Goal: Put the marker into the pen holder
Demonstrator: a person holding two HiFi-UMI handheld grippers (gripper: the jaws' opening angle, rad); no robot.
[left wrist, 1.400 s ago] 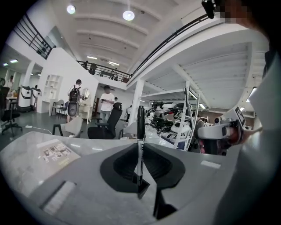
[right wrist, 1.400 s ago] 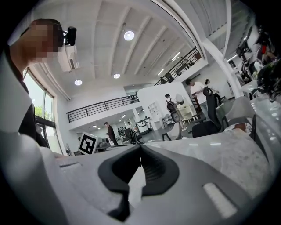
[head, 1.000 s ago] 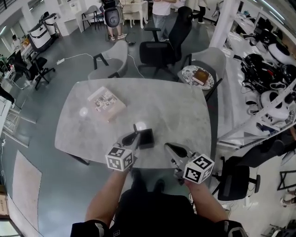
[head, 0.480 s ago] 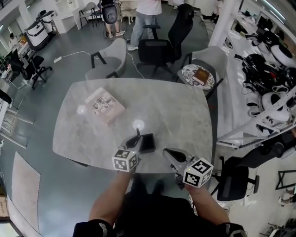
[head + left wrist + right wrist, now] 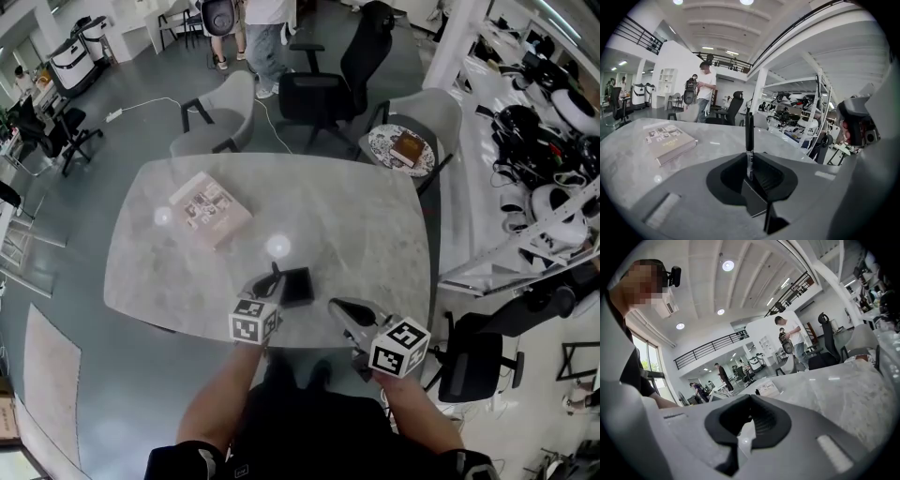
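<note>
Surface [image 5: 366, 225] of pale marbled grey is carrying a book [image 5: 211, 206] at its far left. Near the person's edge, the left hand-held gripper [image 5: 267, 284] is clamping narrowly on a black marker [image 5: 749, 136], which is standing upright between its pads. The right hand-held gripper [image 5: 337, 306] is resting lower right of it, jaws drawn together with nothing between them. A black pen holder [image 5: 298, 286] is sitting on the surface between the two, with the marker just at its left side; whether the marker's tip is reaching inside cannot be told.
</note>
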